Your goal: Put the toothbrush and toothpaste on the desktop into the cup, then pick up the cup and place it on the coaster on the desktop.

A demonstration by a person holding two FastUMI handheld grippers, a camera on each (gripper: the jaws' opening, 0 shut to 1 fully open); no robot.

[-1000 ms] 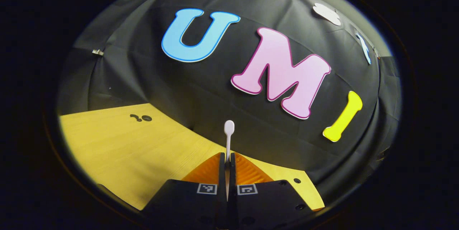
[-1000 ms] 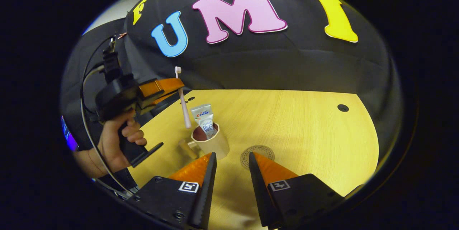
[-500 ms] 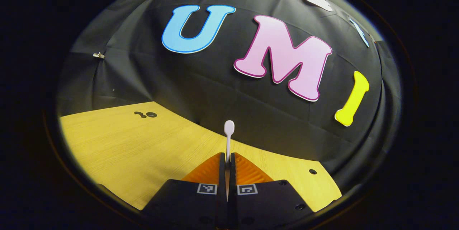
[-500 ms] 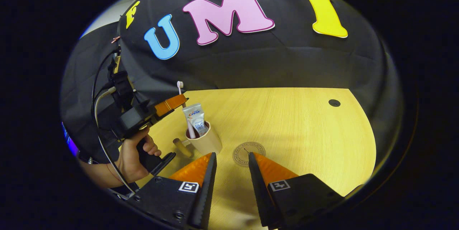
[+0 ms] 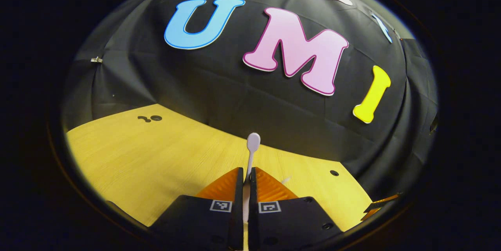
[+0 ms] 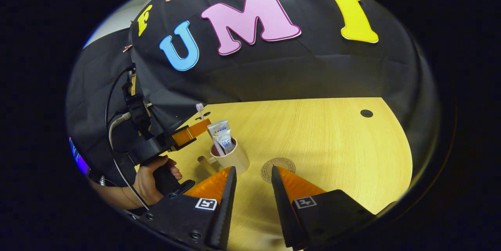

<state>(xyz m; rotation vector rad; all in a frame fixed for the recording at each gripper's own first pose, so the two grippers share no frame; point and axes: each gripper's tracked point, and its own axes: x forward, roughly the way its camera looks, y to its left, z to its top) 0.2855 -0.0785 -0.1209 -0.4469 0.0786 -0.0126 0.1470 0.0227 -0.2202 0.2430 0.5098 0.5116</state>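
A beige cup with a wooden side handle stands on the wooden desktop. A white toothpaste tube sticks up out of it. The white toothbrush stands head up with its lower end inside the cup. My left gripper is shut on its shaft just above the rim. In the left gripper view the toothbrush rises from between the nearly closed fingers of the left gripper. My right gripper is open, hovering just in front of the cup and the round coaster.
A hand holds the left gripper at the desk's left side, with cables trailing up behind it. The desktop has cable holes. The black cloth wall closes the back. Bare wood lies right of the coaster.
The left gripper has come down with the toothbrush: a second ago its end hung above the cup, now it is inside. The right gripper has barely moved.
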